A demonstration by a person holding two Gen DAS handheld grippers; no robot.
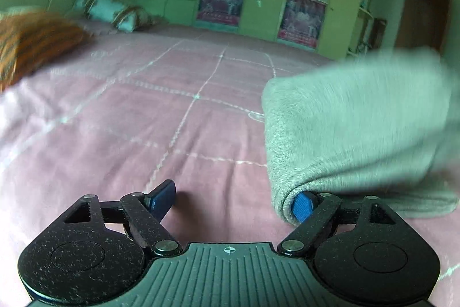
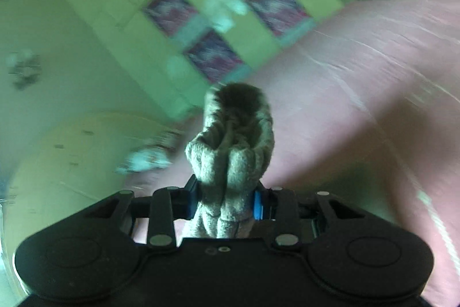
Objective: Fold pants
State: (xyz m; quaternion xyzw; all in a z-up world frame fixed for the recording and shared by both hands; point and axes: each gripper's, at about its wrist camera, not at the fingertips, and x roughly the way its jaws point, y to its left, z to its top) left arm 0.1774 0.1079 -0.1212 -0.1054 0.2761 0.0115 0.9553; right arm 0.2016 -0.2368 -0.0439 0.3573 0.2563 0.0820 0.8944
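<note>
My right gripper (image 2: 227,203) pinches a bunched fold of the grey pants (image 2: 233,151), its blue pads pressing both sides of the fleece. My left gripper (image 1: 233,202) stands wide, its right pad tucked under the pants' folded edge (image 1: 353,128), which lies on the pink quilted bedspread (image 1: 143,120)

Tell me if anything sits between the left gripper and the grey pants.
Nothing visible does. The grey pants already drape over one finger of the open left gripper; only bare pink bedspread lies ahead.
</note>
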